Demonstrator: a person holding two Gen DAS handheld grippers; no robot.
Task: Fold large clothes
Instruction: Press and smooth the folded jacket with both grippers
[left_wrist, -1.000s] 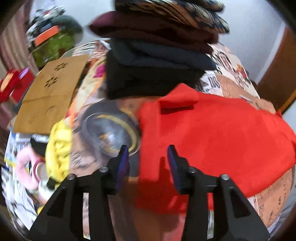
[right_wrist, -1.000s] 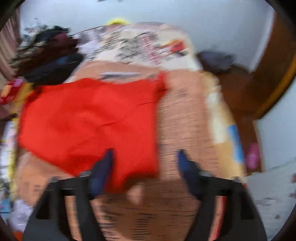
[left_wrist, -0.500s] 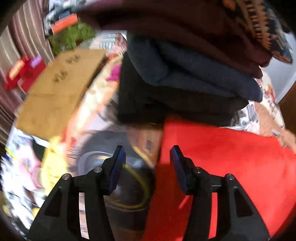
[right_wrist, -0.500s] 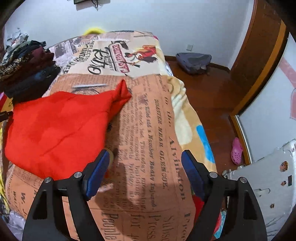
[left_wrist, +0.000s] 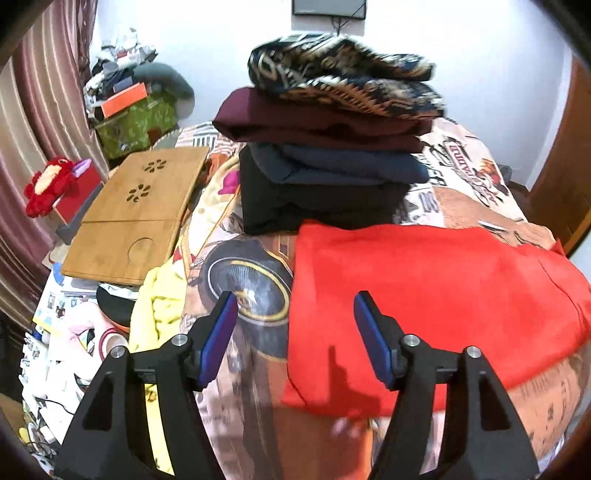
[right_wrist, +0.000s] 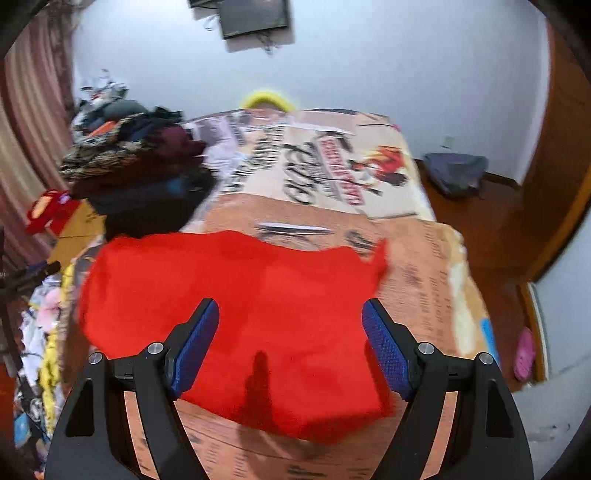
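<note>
Red garment on bed, folded stack

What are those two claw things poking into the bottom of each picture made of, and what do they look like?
The left gripper and the right gripper look alike: black angular frames with triangular cut-outs, round silver bolts at the joints, and two flat fingers faced with textured blue pads. No cables, labels or sleeves show.
</note>
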